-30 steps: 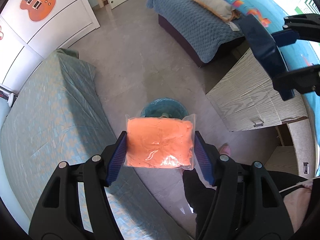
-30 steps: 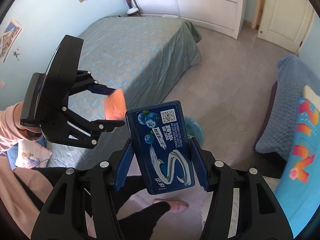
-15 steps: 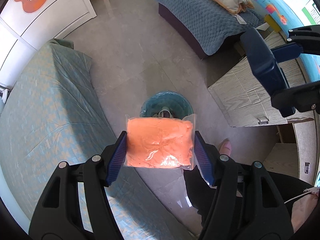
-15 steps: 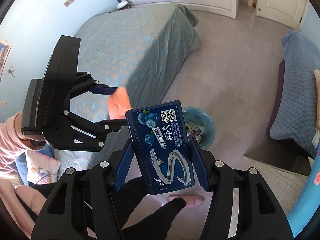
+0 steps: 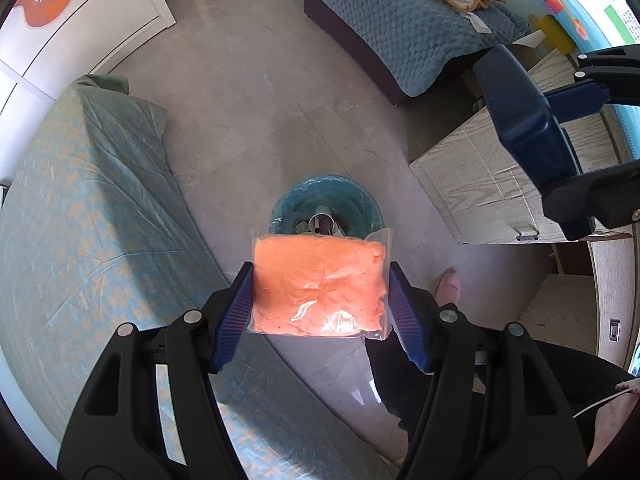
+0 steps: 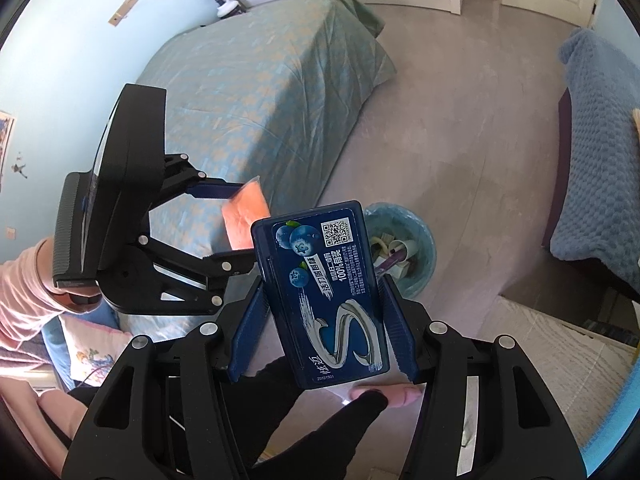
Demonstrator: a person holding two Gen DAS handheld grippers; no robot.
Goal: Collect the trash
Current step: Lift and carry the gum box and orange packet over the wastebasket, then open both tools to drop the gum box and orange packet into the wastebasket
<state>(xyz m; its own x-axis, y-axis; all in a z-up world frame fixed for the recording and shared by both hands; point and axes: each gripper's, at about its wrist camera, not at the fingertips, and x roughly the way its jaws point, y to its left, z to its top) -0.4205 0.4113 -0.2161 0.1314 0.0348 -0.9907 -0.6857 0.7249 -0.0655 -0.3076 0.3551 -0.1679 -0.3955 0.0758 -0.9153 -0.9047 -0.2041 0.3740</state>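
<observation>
Orange bag [image 5: 320,286], a clear pouch of orange material, at lower centre of the left wrist view, pinched on both sides by the left gripper [image 5: 321,304]. Blue box [image 6: 326,294], printed with blueberries and a code square, at centre of the right wrist view, clamped upright between the fingers of the right gripper [image 6: 323,320]. Bin [image 5: 326,210], round with a blue liner and holding scraps, stands on the grey floor [image 5: 256,92] just above the bag in the left view and just right of the box in the right view. Green bed [image 5: 92,208] fills the left side; blue bed [image 5: 400,20] lies at upper right, with a pale wooden cabinet [image 5: 480,184] below it.
</observation>
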